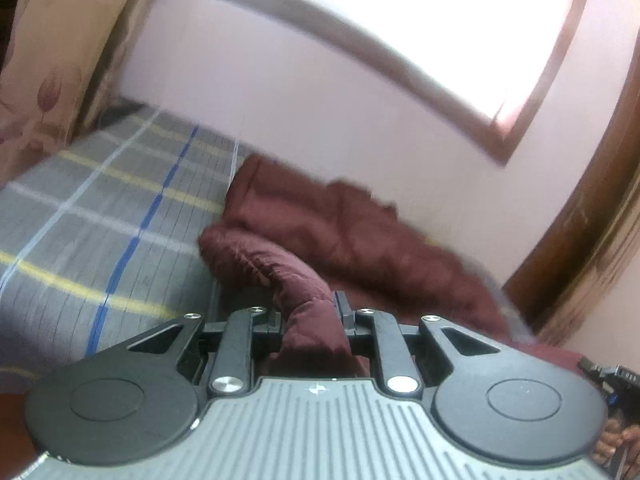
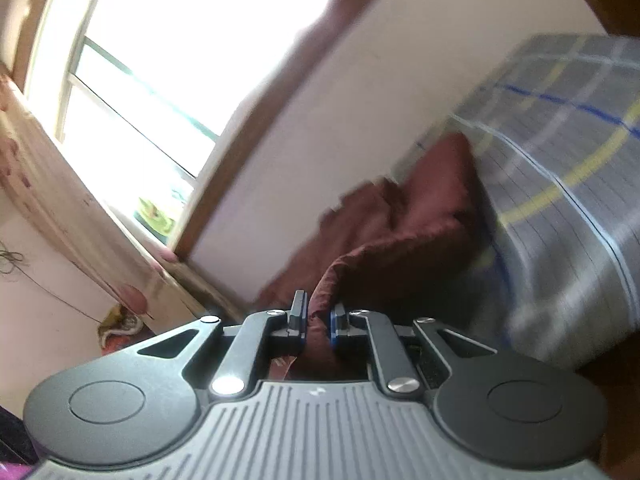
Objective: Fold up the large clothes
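A large maroon garment [image 1: 344, 232] lies bunched on a bed with a grey checked sheet [image 1: 100, 216], close to the pale wall. My left gripper [image 1: 308, 316] is shut on a thick rolled fold of the maroon cloth, which runs up from the heap into its jaws. In the right wrist view the same maroon garment [image 2: 404, 232] rises from the bed sheet [image 2: 568, 168]. My right gripper [image 2: 318, 316] is shut on a thin pinched edge of that cloth. Both views are tilted and blurred.
A bright window [image 1: 460, 20] with a brown wooden frame [image 1: 500, 136] is set in the wall behind the bed. A patterned beige curtain [image 1: 52, 52] hangs at the left. A person's fingers [image 1: 616, 440] and part of the other gripper show at the left view's lower right.
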The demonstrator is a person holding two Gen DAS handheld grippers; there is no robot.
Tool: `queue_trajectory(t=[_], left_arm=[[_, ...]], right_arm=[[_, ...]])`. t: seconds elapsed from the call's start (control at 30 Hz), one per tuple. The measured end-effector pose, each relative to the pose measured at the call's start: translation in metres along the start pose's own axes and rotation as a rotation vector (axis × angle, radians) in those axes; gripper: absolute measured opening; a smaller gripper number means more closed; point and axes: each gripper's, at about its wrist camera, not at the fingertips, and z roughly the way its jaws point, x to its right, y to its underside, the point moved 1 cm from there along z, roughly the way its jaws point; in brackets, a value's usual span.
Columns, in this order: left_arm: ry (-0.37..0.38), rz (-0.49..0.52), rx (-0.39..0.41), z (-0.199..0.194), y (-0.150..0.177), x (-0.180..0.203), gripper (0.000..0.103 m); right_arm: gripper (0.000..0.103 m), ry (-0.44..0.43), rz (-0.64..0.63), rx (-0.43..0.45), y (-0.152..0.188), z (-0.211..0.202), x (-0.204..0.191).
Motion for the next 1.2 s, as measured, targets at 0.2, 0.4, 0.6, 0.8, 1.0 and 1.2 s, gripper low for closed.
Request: queue_trajectory(t=[0.2,0.4,0.6,0.8,1.0,1.2], left_arm=[[-0.009,-0.057,0.102,0.028,-0.048,0.008,0.02],[-0.051,-0.083,0.139,0.09,-0.097,0.003,0.021],[-0.12,-0.073,0.127,0.168,-0.12,-0.002,0.024],[-0.194,-0.024,0.113,0.229,-0.118,-0.003,0.034],[-0.209,0.015,0.173,0.235,-0.109,0.001,0.094],[-0.222,0.142,0.289,0.199,-0.105,0.022,0.103]], right_arm=[[0.01,-0.021,-0.045,0.037,-0.051,0.036,-0.011],[0.01,0.039,-0.018,0.036,-0.107,0.096,0.004],[0.01,0.147,0.049,0.016,-0.142,0.169,0.039],[0.012,0.247,0.123,0.001,-0.139,0.227,0.088],[0.025,0.205,0.269,0.025,-0.133,0.242,0.116],[0.05,0.16,0.129,0.14,-0.138,0.2,0.078]])
